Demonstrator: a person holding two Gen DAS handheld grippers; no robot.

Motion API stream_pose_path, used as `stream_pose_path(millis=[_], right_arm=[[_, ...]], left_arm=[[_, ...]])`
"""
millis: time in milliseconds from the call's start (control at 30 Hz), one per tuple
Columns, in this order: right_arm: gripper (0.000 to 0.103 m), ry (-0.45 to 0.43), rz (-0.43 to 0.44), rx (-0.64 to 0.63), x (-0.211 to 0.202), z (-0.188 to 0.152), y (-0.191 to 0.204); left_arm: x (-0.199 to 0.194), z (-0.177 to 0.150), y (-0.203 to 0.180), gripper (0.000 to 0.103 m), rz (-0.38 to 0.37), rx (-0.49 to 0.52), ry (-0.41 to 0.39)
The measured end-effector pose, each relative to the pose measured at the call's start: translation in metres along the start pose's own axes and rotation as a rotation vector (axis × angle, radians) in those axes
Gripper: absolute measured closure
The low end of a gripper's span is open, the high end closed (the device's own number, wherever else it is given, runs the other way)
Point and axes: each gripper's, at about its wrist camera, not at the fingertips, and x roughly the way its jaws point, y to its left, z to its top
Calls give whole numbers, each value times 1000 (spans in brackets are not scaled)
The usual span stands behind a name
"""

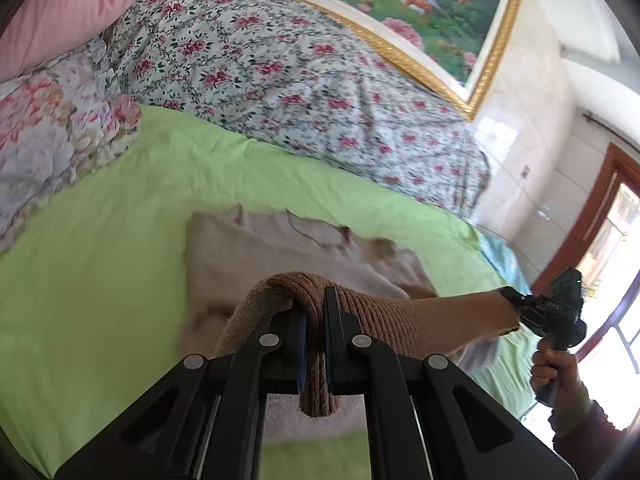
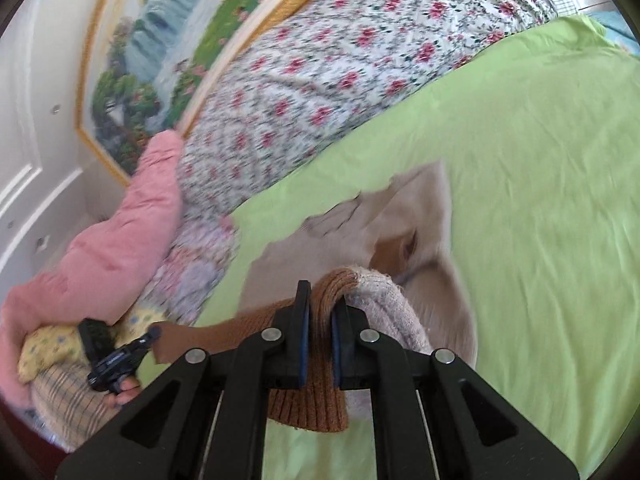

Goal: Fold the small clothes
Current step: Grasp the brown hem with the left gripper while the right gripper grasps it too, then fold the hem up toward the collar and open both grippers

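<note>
A small beige knit sweater [image 1: 256, 248] with a brown ribbed hem lies on the green bedsheet [image 1: 100, 280]. My left gripper [image 1: 315, 300] is shut on the brown ribbed hem [image 1: 384, 320] and holds it above the sheet. The hem stretches right to my right gripper [image 1: 516, 306], which is shut on its other end. In the right wrist view, my right gripper [image 2: 320, 300] pinches the brown hem [image 2: 316, 404], with the beige sweater [image 2: 424, 232] beyond it. The left gripper [image 2: 150, 338] shows at the far left, holding the hem.
A floral quilt [image 1: 280, 80] is piled along the far side of the bed below a framed painting [image 1: 440, 12]. A pink pillow [image 2: 120, 240] and floral pillow [image 1: 52, 140] lie at the head. A window [image 1: 608, 248] is on the right.
</note>
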Motion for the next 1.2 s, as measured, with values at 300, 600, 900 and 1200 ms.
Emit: stream_pose_path(millis=[300, 600, 900, 1200], right_arm=[[93, 25, -174, -45, 89, 63, -17], [93, 105, -284, -40, 168, 82, -47], [92, 151, -322, -10, 190, 72, -70], [70, 103, -171, -125, 119, 51, -18]], left_arm=[[112, 57, 25, 98, 104, 7, 64], [205, 67, 65, 98, 212, -13, 154], [235, 51, 79, 94, 256, -20, 215], [169, 4, 3, 72, 37, 148, 300]])
